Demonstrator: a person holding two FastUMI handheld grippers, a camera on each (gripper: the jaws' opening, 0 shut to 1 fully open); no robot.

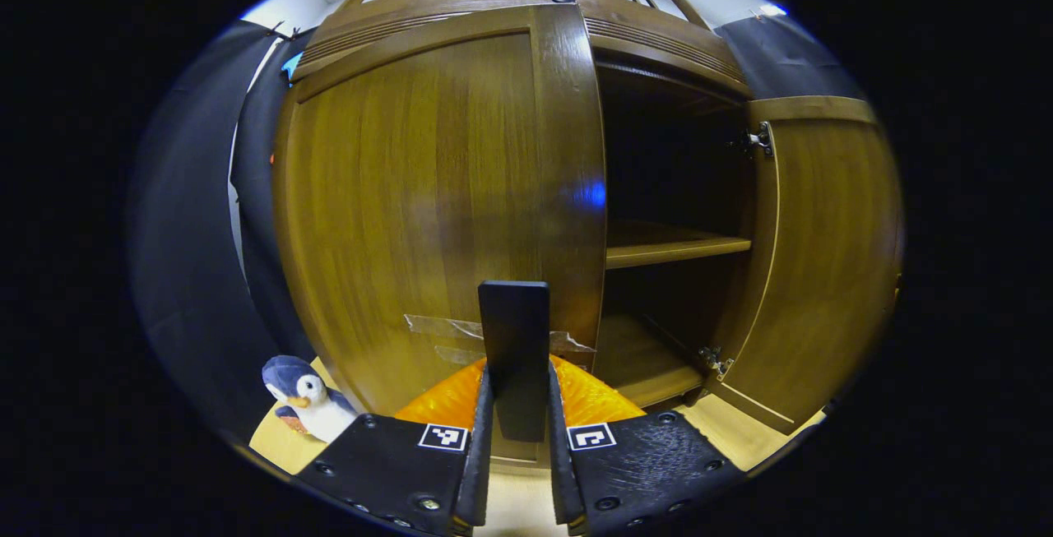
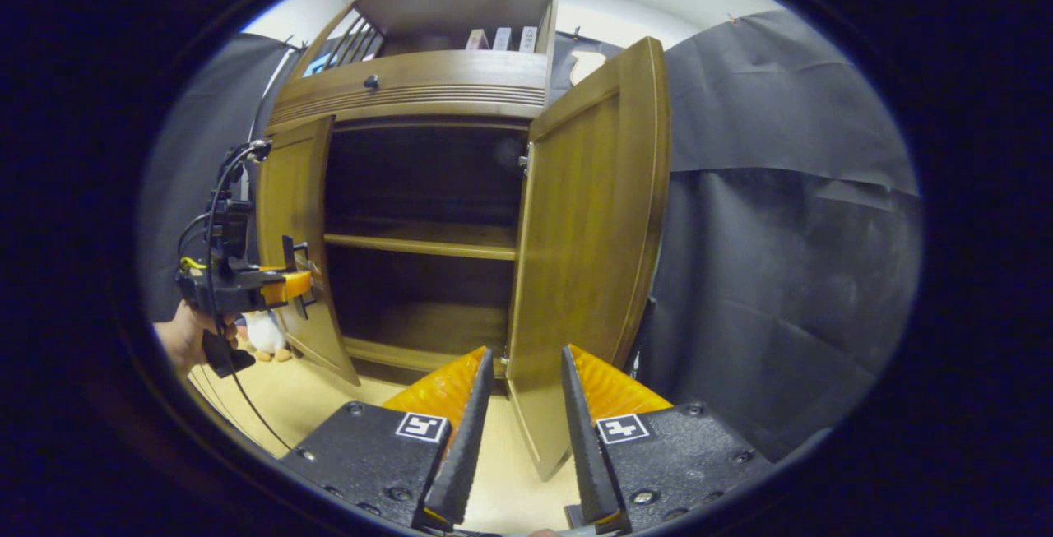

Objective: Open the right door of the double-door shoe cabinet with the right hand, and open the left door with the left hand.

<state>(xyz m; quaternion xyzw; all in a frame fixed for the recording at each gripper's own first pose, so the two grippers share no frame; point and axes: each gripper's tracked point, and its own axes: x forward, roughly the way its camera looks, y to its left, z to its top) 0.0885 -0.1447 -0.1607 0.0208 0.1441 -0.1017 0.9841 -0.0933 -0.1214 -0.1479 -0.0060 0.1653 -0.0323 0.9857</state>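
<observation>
The brown wooden shoe cabinet (image 2: 411,81) shows its dark inside and a shelf (image 2: 419,245). Its left door (image 1: 428,192) fills the left gripper view close up, and in the right gripper view this left door (image 2: 292,192) stands partly swung out. My left gripper (image 1: 518,368) is shut on the door's flat dark handle (image 1: 514,323), one finger on each side. Farther off, a hand holds that left gripper (image 2: 300,282) at the door's edge. The right door (image 2: 592,257) stands wide open. My right gripper (image 2: 526,352) is open, just in front of that door's lower part.
A plush penguin (image 1: 308,397) sits on the light wooden floor (image 2: 271,397) by the cabinet's left foot. Black cloth (image 2: 781,257) hangs on both sides of the cabinet. An open top shelf (image 2: 502,38) holds a few small boxes above a drawer knob (image 2: 372,81).
</observation>
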